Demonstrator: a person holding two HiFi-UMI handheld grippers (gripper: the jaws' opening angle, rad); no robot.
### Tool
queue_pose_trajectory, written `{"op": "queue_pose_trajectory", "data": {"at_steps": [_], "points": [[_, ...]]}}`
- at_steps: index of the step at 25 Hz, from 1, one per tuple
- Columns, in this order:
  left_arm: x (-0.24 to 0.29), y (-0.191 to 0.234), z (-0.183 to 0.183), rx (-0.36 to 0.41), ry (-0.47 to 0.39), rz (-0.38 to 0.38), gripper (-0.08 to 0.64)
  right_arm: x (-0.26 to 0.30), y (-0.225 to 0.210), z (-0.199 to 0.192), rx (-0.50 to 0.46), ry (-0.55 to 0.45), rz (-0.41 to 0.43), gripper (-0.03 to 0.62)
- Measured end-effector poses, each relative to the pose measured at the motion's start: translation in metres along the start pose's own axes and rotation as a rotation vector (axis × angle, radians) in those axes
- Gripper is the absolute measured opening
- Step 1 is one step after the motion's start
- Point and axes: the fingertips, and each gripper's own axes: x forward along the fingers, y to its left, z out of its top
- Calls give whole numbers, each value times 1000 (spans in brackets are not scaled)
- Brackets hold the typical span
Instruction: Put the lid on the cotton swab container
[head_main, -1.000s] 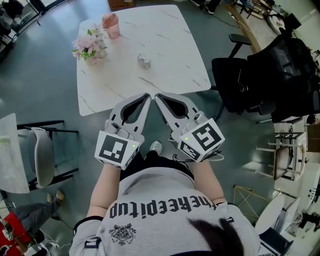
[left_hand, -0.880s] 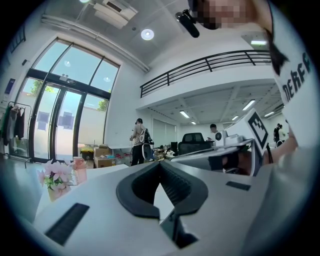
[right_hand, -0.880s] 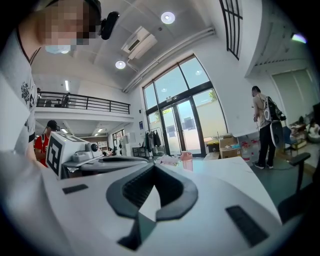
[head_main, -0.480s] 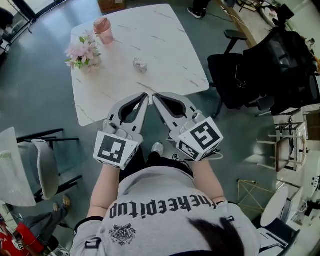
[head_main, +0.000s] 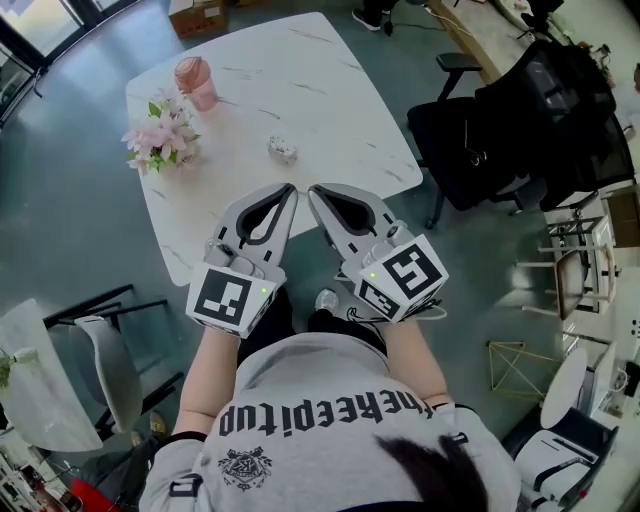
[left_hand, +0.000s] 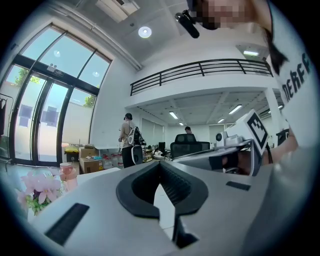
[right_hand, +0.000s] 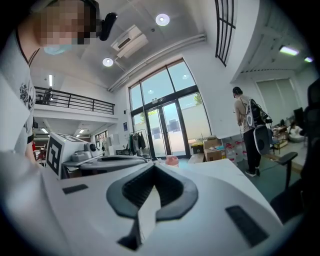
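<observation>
Nothing of the task looks begun. On the white marble-patterned surface (head_main: 330, 90) there stand, from left to right, a bunch of pink flowers (head_main: 158, 140) near the left edge, a pink translucent tumbler (head_main: 195, 82) toward the far-left corner, and a small pale round container (head_main: 283, 150) near the middle. Judging by the task, this last is the likeliest cotton swab container, though it is too small in the head view to tell whether a lid sits on it. No separate lid can be made out anywhere on the surface. So the whole job appears to be left: reach in, find and take the lid, set it on the container.

The person stands off the near edge of the surface with both forearms held close to the body, the two tools side by side and pointing toward the far side. The left tongs (head_main: 289, 192) are closed with nothing between the jaws (their own view shows the dark pads meeting at the tip over bare air). The right tongs (head_main: 316, 192), just beside them, are likewise closed and empty. In the head view both tips overlap the near part of the surface, touching nothing — the container lies beyond them, toward the far side. A black office chair (head_main: 470, 150) stands to the right of the surface, away from both arms.
</observation>
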Motion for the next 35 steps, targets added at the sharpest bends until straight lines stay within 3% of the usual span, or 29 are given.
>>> {"op": "queue_pose_trajectory", "data": {"at_steps": [15,35], "points": [[24,49,-2,17,29,-144,14,45,-20,2,30,-20,-149,11],[49,81,-24,21,54,-323,15,78,-42,-9,65,-23,-318,11]]}}
